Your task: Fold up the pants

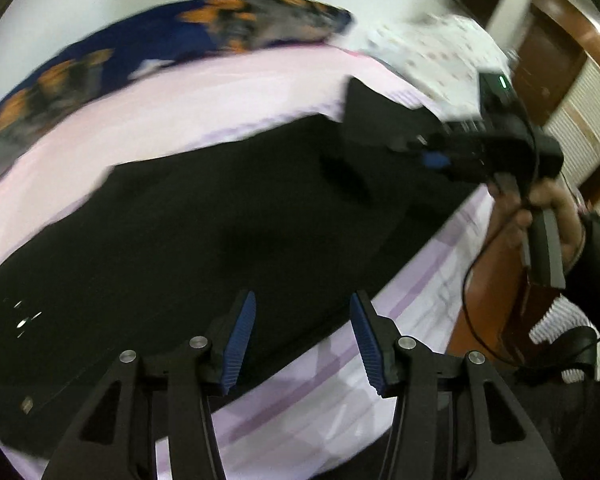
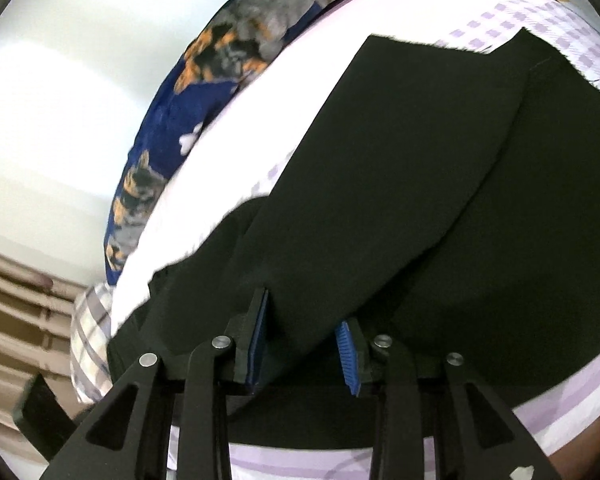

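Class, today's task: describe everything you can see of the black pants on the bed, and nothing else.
The black pants are a plain, matte woven fabric, spread mostly flat on the pale pink and lilac checked bedsheet. Small metal fastenings glint at one end. At the other end, the right gripper holds a lifted fold of the cloth between its blue pads, raising that part above the layer beneath. The left gripper hangs open over the near edge, holding nothing.

One pair of black pants (image 1: 204, 220) lies on one bed sheet (image 1: 220, 92), with one dark blue patterned blanket (image 1: 148, 36) along the bed's far edge. Two grippers show: left gripper (image 1: 302, 340) and right gripper (image 2: 306, 346).
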`<move>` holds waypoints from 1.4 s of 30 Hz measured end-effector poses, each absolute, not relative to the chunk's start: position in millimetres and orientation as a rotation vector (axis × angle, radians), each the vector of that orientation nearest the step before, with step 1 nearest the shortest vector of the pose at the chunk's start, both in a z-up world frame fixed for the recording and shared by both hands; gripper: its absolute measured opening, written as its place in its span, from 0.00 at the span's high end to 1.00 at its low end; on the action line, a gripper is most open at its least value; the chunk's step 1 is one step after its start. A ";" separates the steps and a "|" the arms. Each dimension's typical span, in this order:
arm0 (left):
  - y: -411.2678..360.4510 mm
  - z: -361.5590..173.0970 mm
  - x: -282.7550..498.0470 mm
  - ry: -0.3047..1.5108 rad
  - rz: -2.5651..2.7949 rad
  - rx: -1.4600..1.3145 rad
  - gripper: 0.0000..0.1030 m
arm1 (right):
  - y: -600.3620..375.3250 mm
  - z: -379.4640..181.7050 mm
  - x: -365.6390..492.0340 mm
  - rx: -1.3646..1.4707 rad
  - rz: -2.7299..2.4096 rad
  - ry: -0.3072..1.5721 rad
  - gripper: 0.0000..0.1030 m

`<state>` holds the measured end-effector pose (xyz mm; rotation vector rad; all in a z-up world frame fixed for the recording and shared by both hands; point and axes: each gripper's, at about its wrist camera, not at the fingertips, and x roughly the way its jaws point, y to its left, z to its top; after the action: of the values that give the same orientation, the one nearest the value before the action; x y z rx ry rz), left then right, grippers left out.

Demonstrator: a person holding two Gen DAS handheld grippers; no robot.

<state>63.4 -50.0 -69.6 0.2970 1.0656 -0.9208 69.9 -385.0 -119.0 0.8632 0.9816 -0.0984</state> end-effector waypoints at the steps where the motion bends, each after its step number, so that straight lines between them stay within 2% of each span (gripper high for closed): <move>1: -65.4 -75.0 62.2 1.076 -0.949 0.317 0.51 | -388.7 -119.2 70.0 0.872 -0.102 0.978 0.70; 8: -125.0 -98.1 62.9 1.084 -0.969 0.403 0.52 | -431.1 -114.8 65.0 0.894 -0.177 0.923 0.70; 10: -132.0 -98.1 66.1 1.076 -0.962 0.403 0.64 | -451.4 -117.5 64.0 0.914 -0.208 0.912 0.70; 12: -133.6 -97.3 68.8 1.090 -0.974 0.380 0.71 | -470.3 -121.8 63.8 0.941 -0.229 0.907 0.70; 18: -142.9 -102.6 63.9 1.106 -0.975 0.369 0.78 | -508.8 -124.7 72.4 0.960 -0.282 0.880 0.70; 25: -145.6 -107.7 63.8 1.123 -0.969 0.376 0.78 | -536.5 -120.0 93.0 0.953 -0.314 0.859 0.71; 26: -146.2 -108.4 64.3 1.125 -0.968 0.377 0.78 | -538.9 -120.4 94.0 0.952 -0.317 0.863 0.74; 27: -146.5 -108.8 64.6 1.126 -0.968 0.377 0.78 | -542.1 -120.1 97.2 0.945 -0.323 0.866 0.86; 28: -147.1 -109.3 65.1 1.127 -0.966 0.378 0.78 | -544.2 -119.2 99.2 0.934 -0.321 0.869 0.92; 30: -148.4 -109.9 66.1 1.128 -0.966 0.376 0.78 | -544.5 -114.3 106.8 0.883 -0.334 0.891 0.95; 36: -147.2 -105.9 66.5 1.120 -0.966 0.357 0.79 | -534.4 -66.1 96.7 0.739 -0.353 0.834 0.96; 42: -148.8 -103.7 68.3 1.109 -0.986 0.345 0.79 | -526.9 -34.3 49.2 0.637 -0.444 0.812 0.96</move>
<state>68.3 -148.8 -103.7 0.3452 1.1087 -0.9864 49.2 -526.9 -34.3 0.6374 0.8116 -0.4439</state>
